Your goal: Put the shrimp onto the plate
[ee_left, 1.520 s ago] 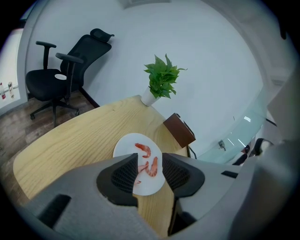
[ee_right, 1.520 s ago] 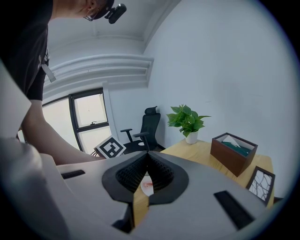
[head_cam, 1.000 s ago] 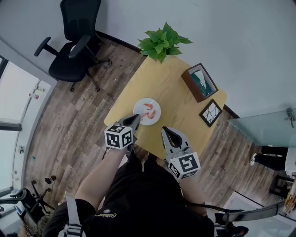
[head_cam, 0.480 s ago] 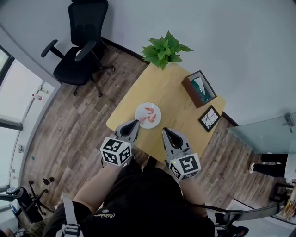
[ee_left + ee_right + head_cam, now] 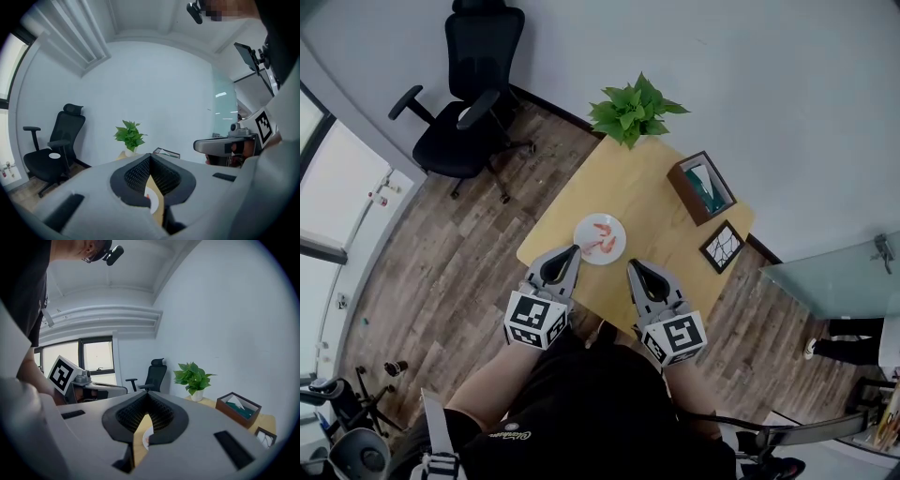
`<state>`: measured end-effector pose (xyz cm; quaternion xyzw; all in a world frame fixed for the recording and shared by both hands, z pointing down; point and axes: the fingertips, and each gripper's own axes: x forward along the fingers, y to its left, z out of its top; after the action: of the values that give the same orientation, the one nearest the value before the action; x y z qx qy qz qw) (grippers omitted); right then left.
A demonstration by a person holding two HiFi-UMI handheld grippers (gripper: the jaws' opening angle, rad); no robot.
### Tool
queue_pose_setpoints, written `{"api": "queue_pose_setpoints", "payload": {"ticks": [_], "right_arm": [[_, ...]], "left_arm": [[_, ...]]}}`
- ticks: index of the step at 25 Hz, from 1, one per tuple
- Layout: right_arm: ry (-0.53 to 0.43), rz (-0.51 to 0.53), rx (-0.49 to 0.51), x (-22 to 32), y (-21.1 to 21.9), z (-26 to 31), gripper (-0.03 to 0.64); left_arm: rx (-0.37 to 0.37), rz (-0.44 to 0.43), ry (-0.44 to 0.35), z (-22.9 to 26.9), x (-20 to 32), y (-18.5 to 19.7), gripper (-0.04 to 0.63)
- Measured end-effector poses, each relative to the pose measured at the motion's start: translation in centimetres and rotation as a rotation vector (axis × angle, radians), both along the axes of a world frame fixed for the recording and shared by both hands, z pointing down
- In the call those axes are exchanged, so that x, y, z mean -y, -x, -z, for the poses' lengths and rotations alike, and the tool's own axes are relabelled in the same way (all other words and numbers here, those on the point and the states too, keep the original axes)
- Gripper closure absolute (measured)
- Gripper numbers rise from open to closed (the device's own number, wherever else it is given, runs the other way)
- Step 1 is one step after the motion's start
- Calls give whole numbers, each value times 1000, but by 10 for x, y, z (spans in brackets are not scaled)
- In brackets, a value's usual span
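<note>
Orange shrimp (image 5: 602, 235) are already lying on the white plate (image 5: 619, 243), so the job is looking finished from here. Both tools are hovering on the person's side of the plate. The left gripper (image 5: 573, 250) is pointing at the plate's near rim from just beside it. The right gripper (image 5: 631, 265) is hanging a little further off, toward the plate's near right. Each pair of fingers is pressing together at the tips with nothing between them; only a sliver of table (image 5: 647, 187) and plate is showing through the gap lower down.

Trouble is most likely coming from the left tool. It is sitting so close to the plate that a forward dip could be catching the rim and tipping the shrimp out. The plate is also resting not far from the table's edge, so a sideways nudge risks sending it over.
</note>
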<state>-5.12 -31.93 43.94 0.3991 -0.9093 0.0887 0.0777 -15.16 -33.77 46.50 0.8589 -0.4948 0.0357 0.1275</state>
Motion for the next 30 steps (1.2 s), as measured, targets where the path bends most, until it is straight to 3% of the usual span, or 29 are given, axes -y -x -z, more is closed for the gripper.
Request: {"api": "queue_pose_setpoints", "payload": {"ticks": [10, 30], "right_arm": [[-42, 8, 0, 1, 3, 8, 614], [-23, -11, 30, 1, 7, 10, 615]], "left_arm": [[-16, 17, -6, 2, -2, 4, 595], [-44, -6, 22, 0, -6, 4, 595]]}}
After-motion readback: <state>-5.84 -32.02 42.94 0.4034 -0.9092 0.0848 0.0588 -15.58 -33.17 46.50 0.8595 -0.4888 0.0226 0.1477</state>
